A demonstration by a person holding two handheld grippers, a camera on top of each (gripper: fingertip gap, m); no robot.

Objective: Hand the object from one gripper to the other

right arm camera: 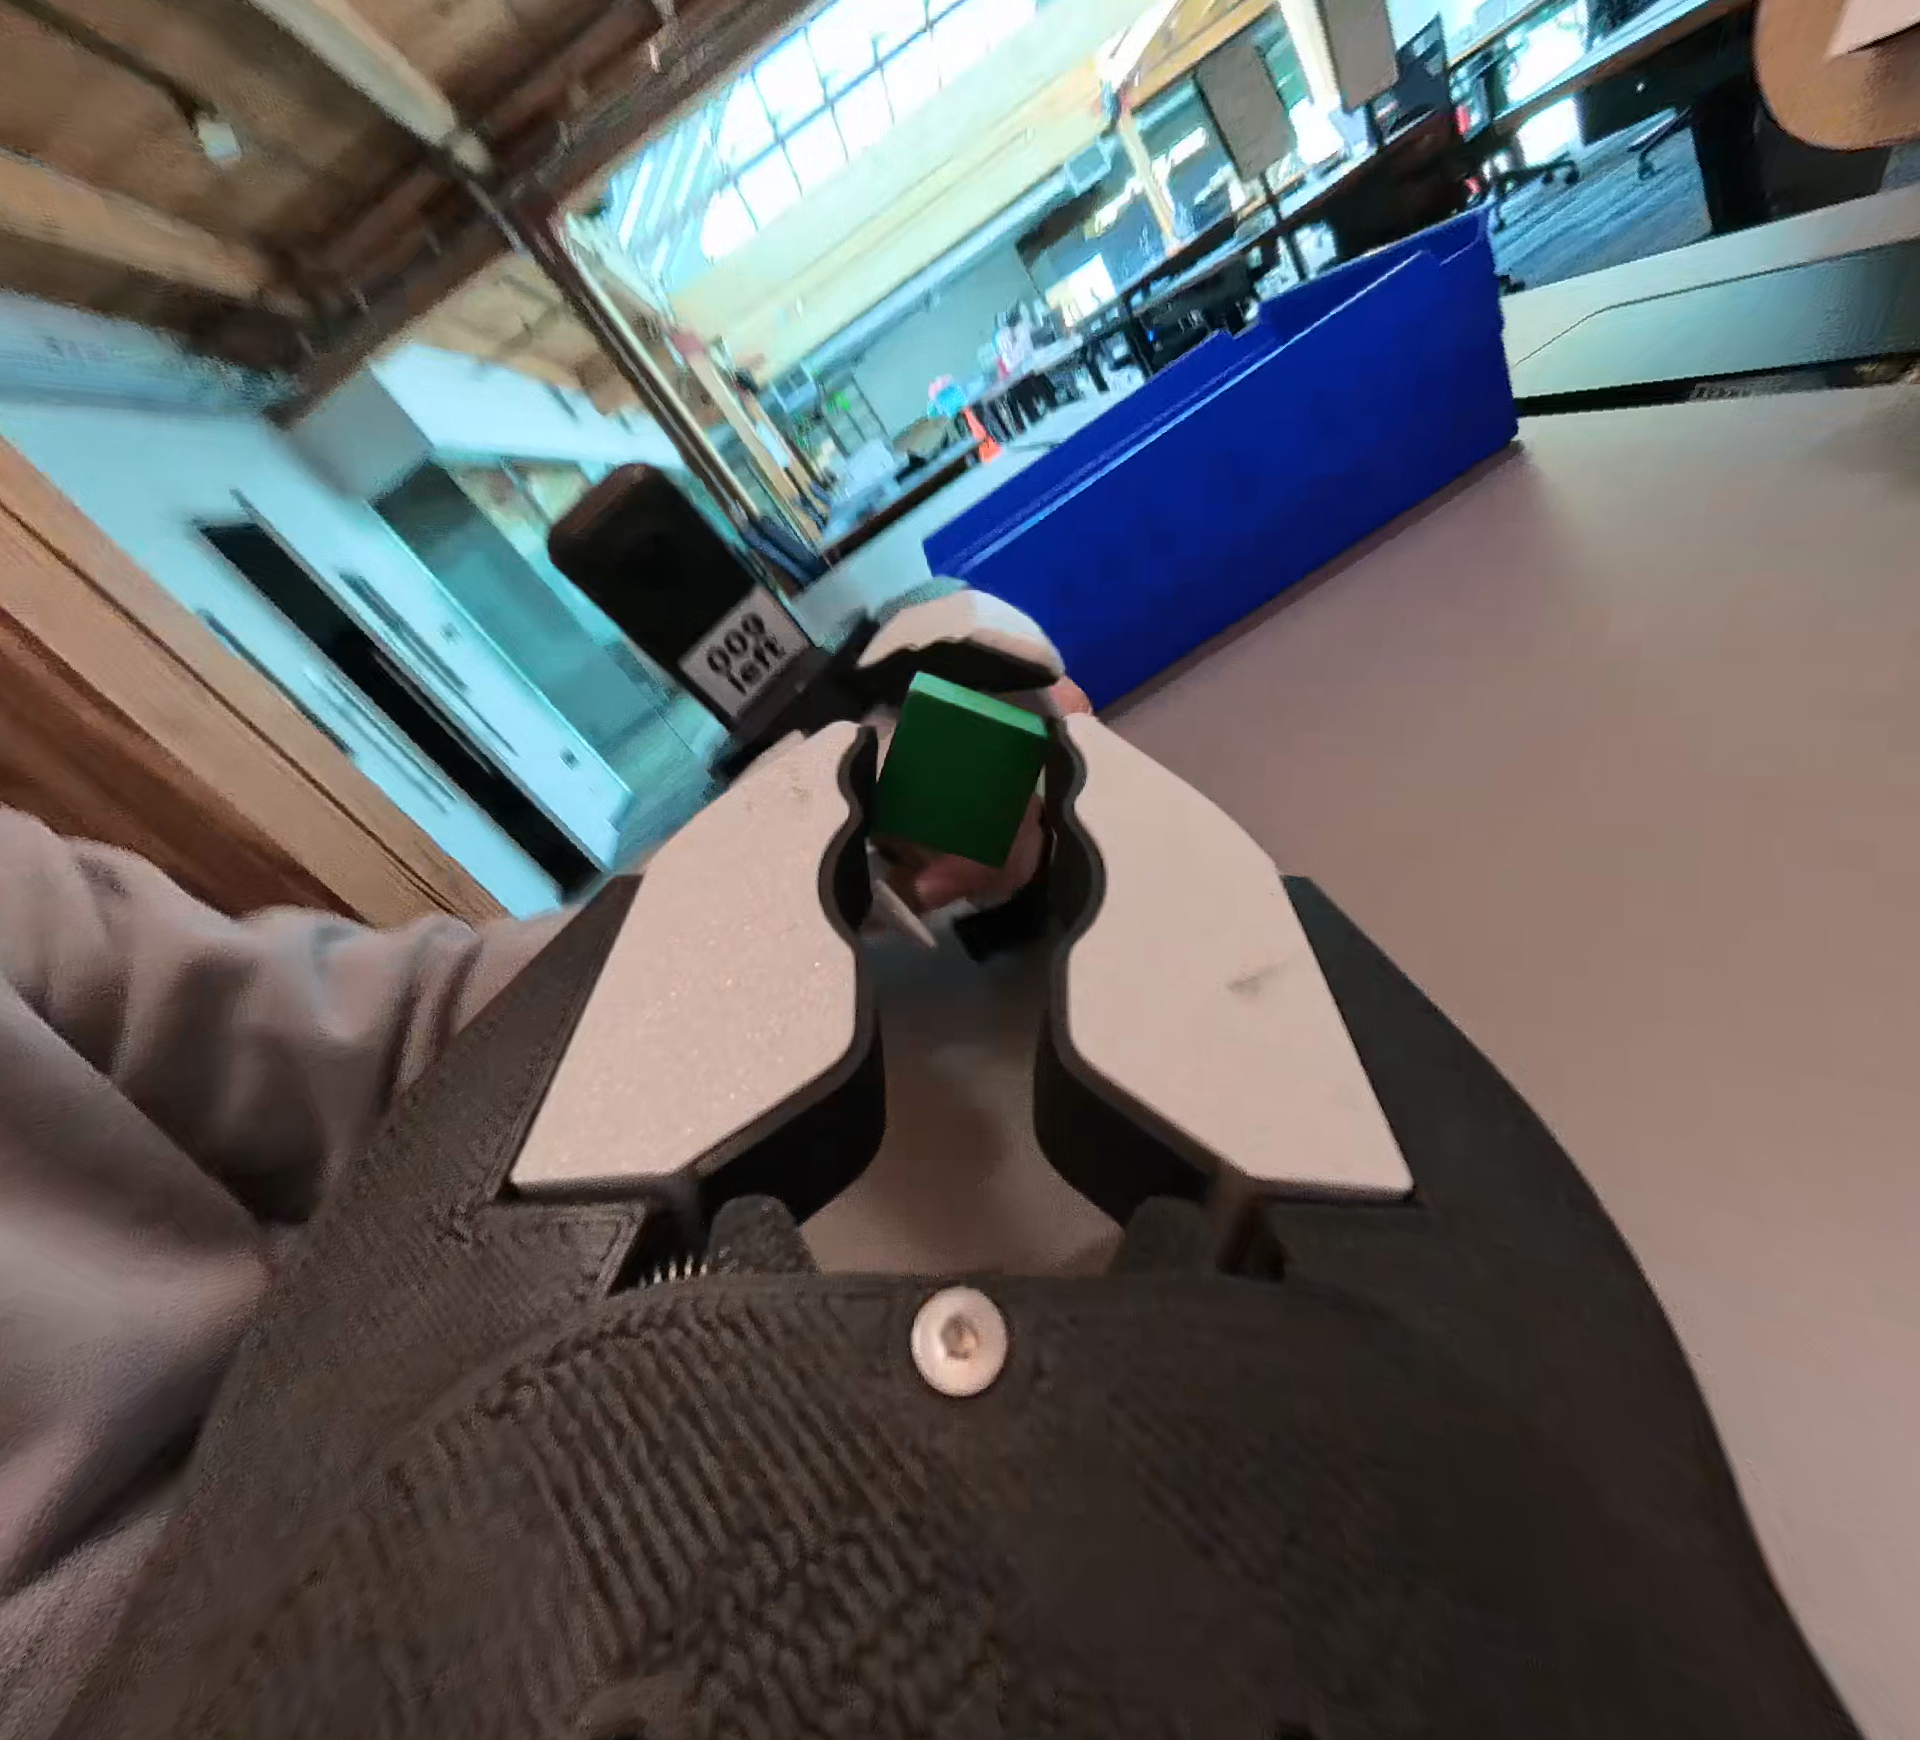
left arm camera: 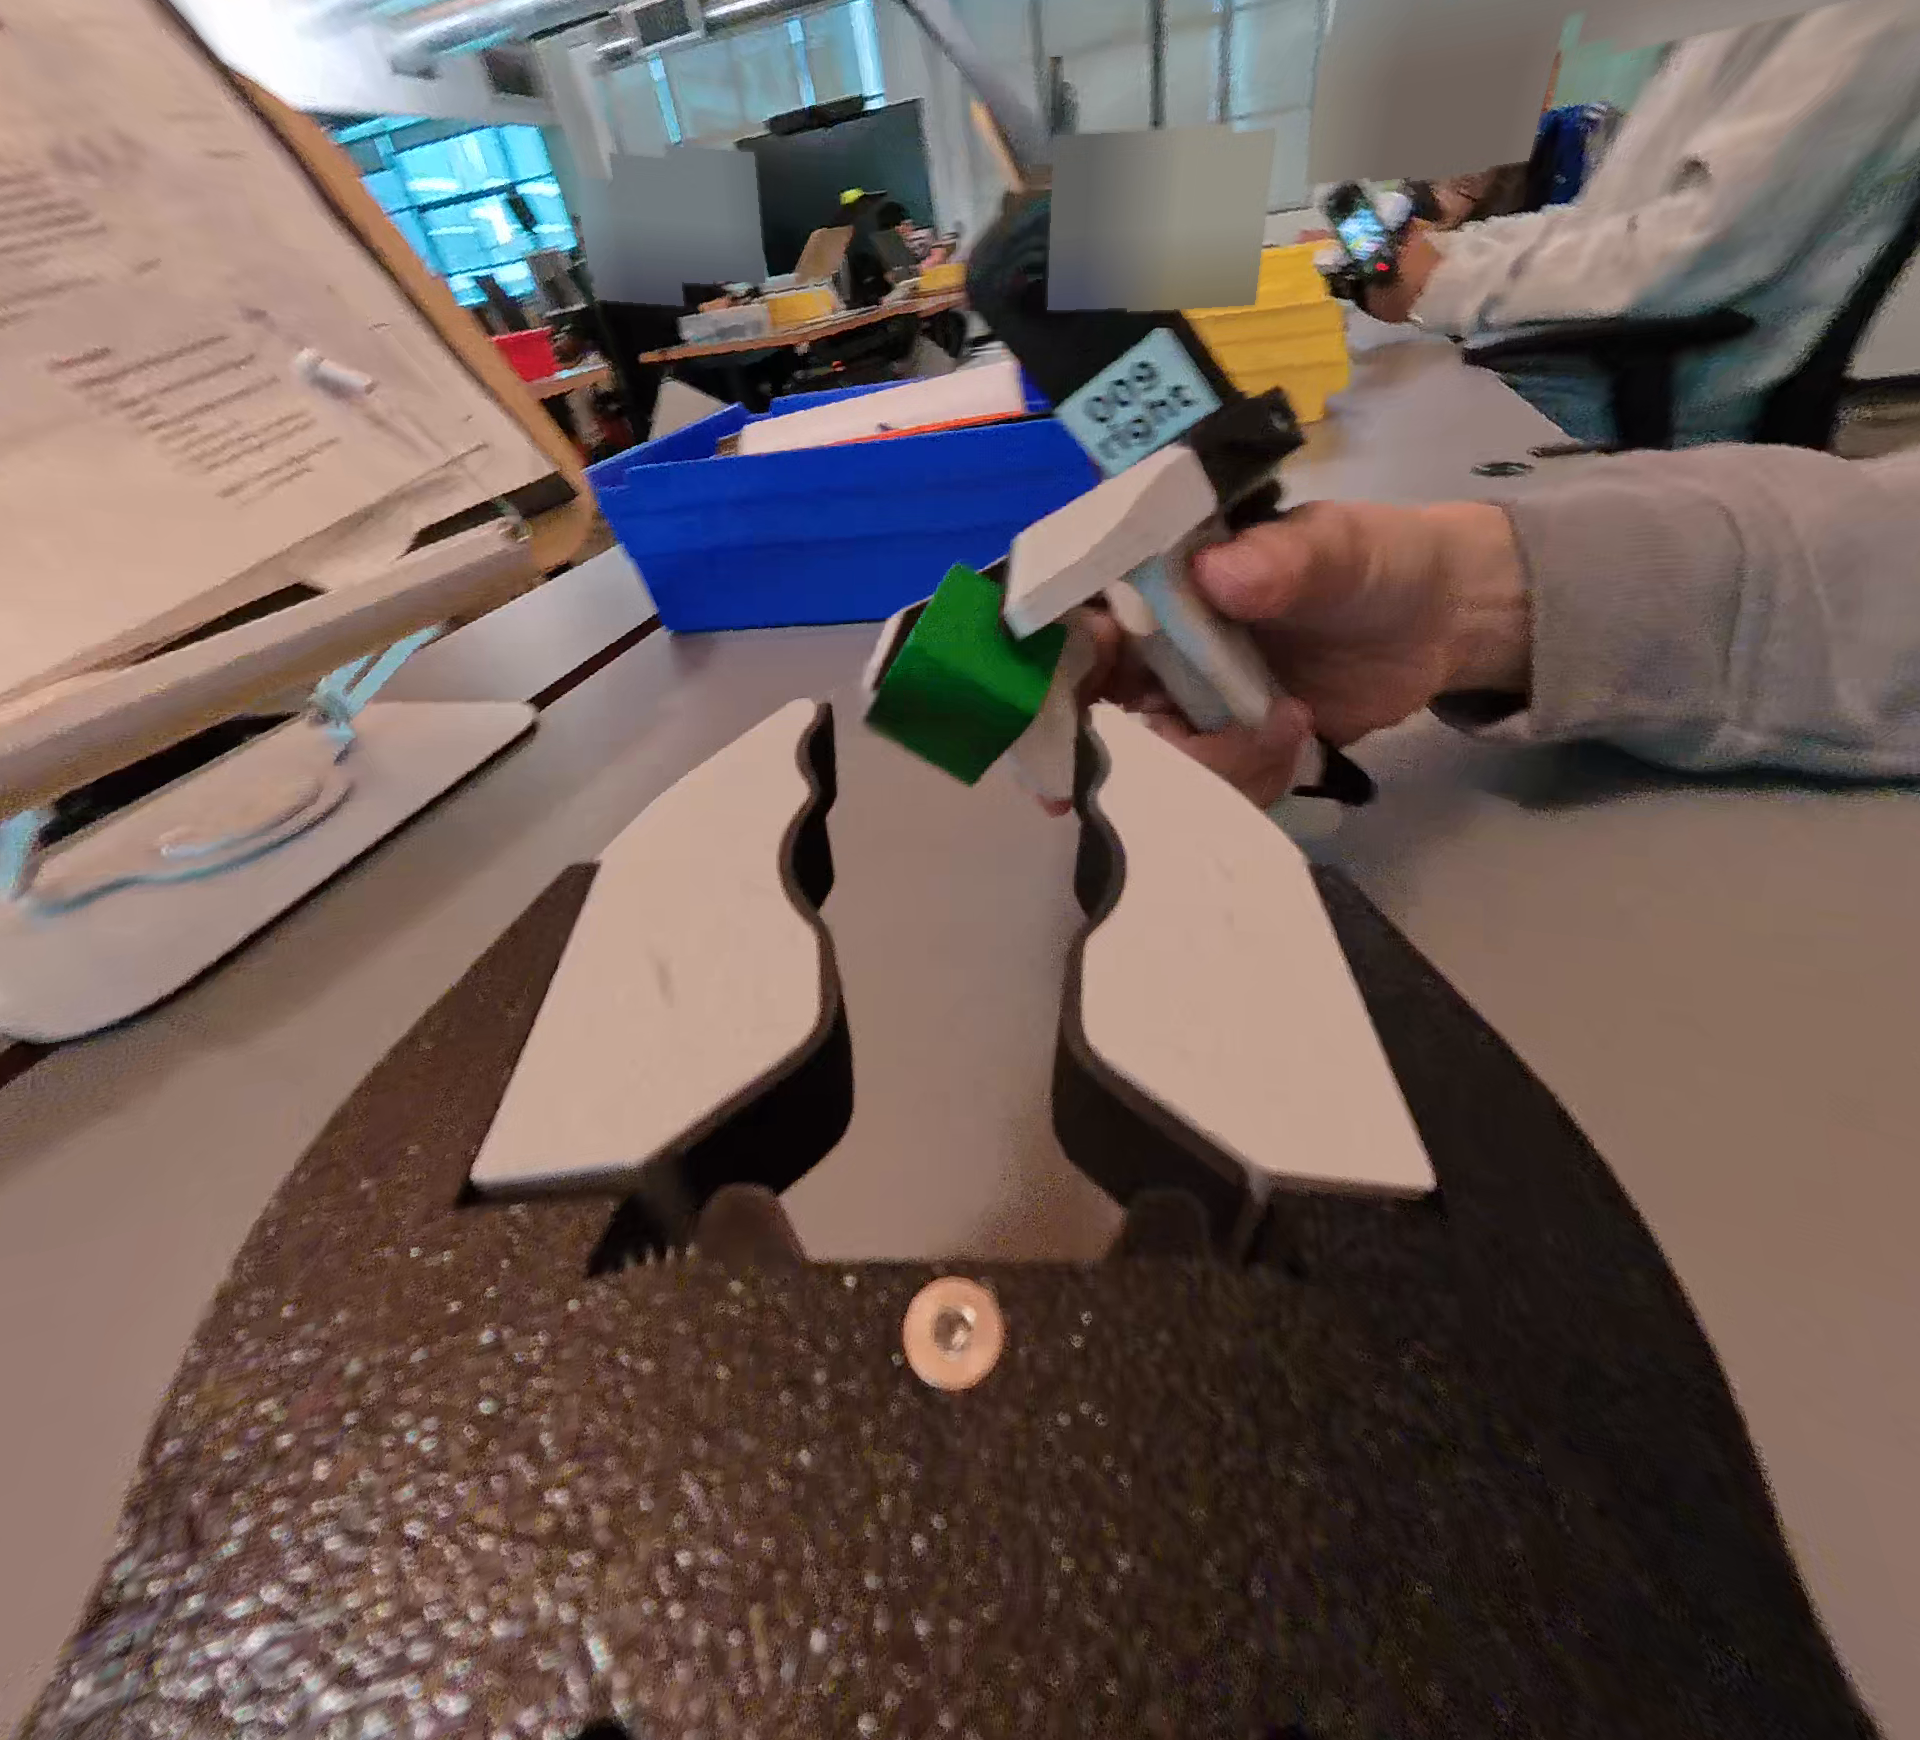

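Observation:
A green cube [left arm camera: 961,677] is held in the air over the grey table [left arm camera: 1558,963]. My right gripper [right arm camera: 966,745] is shut on the cube [right arm camera: 961,776] at its fingertips. In the left wrist view the right gripper [left arm camera: 1039,641] comes in from the right in a hand. My left gripper [left arm camera: 951,734] is open and empty, with its jaws wide apart. The cube sits just beyond its fingertips, in line with the gap. In the right wrist view the left gripper [right arm camera: 961,651] shows close behind the cube.
A blue bin [left arm camera: 862,527] stands on the table behind the grippers and also shows in the right wrist view [right arm camera: 1247,485]. A tilted paper stand [left arm camera: 208,340] is at the left. Yellow bins [left arm camera: 1278,350] and a seated person [left arm camera: 1662,236] are at the far right. My two grippers' fingertips are within a few centimetres of each other.

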